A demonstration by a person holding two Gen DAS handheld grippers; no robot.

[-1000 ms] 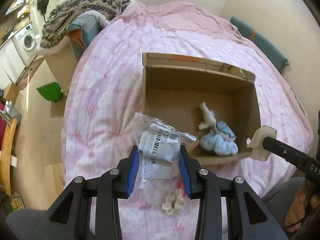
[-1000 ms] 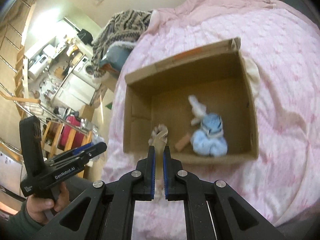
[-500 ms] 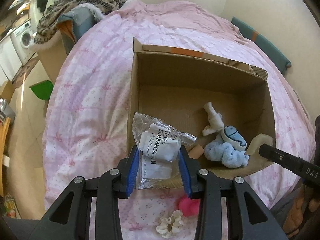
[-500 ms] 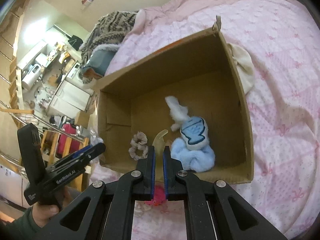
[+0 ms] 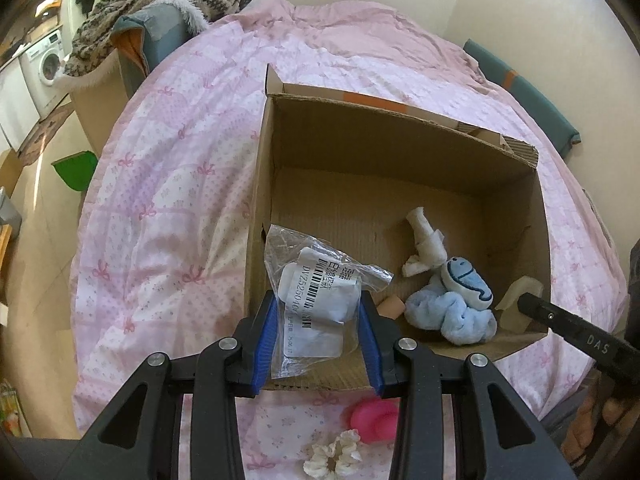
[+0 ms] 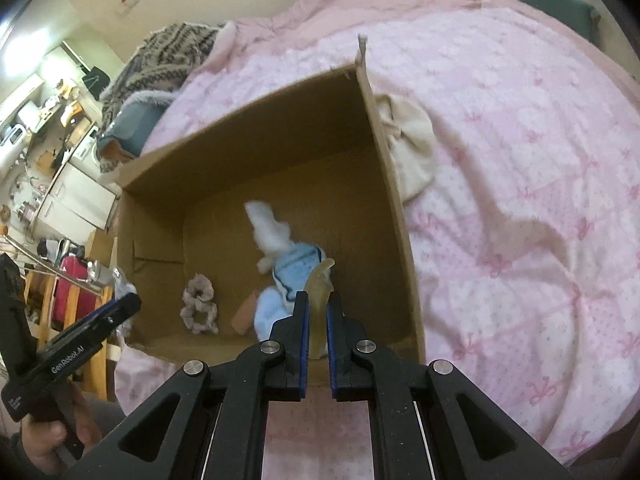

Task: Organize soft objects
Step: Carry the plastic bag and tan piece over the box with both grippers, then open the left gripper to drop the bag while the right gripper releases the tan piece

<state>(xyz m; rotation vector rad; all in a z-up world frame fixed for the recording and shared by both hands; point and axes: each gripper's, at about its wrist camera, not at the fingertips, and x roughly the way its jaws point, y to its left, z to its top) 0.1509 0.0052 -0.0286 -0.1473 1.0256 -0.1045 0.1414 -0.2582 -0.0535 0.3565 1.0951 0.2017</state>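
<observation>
A bed [image 5: 168, 168] covered with a pink quilt printed with bows is seen as the working surface; a knitted patterned throw [image 5: 168, 4] is heaped at its far left corner, and a washing machine [image 5: 46, 66] is visible in the room beyond. An open corrugated cardboard box [image 5: 400, 128] is set on the quilt, flaps up, its plain brown walls upright.

The left tongs [image 5: 320, 344] are held part open and are clamped on a crinkled clear plastic bag [image 5: 316, 300] with a white barcode label; the bag is held over the box's near left corner. The right tongs [image 6: 316, 336] are nearly closed on a thin, pale yellowish, flexible piece [image 6: 318, 292], held above the box's near right area.

Inside the box, a fluffy blue plush toy [image 5: 452, 308] is lying against the near wall, a white fabric piece [image 5: 424, 244] touching it and a small tan block [image 5: 390, 306] just beside it. A grey-pink scrunchie [image 6: 198, 304] is seen on the floor of the box towards its left side. The far half of the box floor is bare.

Outside, a pink rounded object [image 5: 374, 416] and a cream scrunchie [image 5: 332, 456] are lying on the quilt near the box's front wall, and a cream cloth [image 6: 408, 140] is bunched against its right wall.
</observation>
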